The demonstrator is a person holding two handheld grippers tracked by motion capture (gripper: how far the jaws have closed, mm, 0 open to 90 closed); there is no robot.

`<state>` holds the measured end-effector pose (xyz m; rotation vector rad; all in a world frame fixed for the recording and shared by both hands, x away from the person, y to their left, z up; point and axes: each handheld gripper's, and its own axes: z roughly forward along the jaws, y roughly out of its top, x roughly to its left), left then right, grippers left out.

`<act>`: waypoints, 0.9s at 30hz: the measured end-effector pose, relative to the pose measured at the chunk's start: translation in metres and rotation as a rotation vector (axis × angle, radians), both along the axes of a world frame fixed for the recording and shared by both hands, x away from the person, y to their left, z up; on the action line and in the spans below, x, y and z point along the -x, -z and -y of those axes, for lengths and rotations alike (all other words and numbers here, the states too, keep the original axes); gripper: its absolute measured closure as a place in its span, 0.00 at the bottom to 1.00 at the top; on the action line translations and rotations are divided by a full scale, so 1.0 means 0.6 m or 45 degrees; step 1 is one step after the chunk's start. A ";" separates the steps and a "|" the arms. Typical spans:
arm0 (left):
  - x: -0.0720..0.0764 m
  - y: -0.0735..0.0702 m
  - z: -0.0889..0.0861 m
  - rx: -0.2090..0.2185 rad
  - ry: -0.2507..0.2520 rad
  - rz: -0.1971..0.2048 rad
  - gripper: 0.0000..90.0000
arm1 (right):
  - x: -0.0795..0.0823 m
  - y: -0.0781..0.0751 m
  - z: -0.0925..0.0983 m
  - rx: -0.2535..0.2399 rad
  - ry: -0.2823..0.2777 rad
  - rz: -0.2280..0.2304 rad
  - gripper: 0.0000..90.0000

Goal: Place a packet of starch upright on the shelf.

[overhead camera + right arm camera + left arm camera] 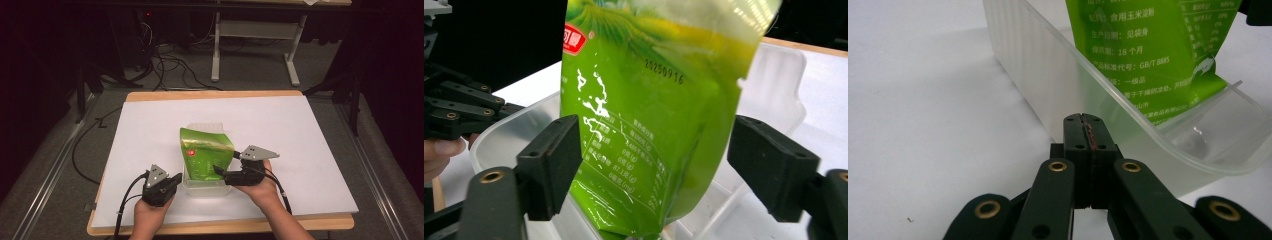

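From above, a green pouch [205, 150] stands in a clear plastic tub [202, 189] on the white bench [300, 135], between both tools. The left tool [1087, 131] is pinched together just outside the tub wall. The right tool [654, 165] gapes apart, its pads either side of the pouch, not pressing it.

Closed left claw [1084, 122] just beside clear tub [1048, 75], green pouch [1153, 55] inside.

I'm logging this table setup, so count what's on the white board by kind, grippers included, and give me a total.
Green pouch: 1
Clear plastic container: 1
Grippers: 2, left gripper shut, right gripper open around the pouch
Total: 4
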<state>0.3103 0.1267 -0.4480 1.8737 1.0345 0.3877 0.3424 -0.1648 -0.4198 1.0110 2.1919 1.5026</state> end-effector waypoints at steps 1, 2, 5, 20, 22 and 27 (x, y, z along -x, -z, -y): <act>0.000 -0.001 -0.001 0.002 -0.001 0.003 0.99 | 0.000 -0.001 0.001 -0.003 0.006 0.003 0.23; 0.000 -0.002 -0.002 0.004 -0.003 0.009 0.99 | 0.001 -0.002 0.002 -0.008 0.006 0.005 0.23; 0.001 -0.007 -0.005 0.010 -0.007 0.022 0.97 | 0.001 -0.006 0.006 -0.005 0.014 0.015 0.22; -0.011 -0.026 -0.074 -0.059 -0.107 0.086 0.57 | 0.027 -0.016 0.088 0.108 0.137 0.074 0.22; -0.014 -0.027 -0.089 -0.027 -0.130 0.069 0.54 | 0.031 -0.014 0.112 0.117 0.173 0.073 0.22; -0.018 -0.027 -0.114 -0.009 -0.187 0.059 0.50 | 0.041 -0.005 0.177 0.101 0.275 0.036 0.23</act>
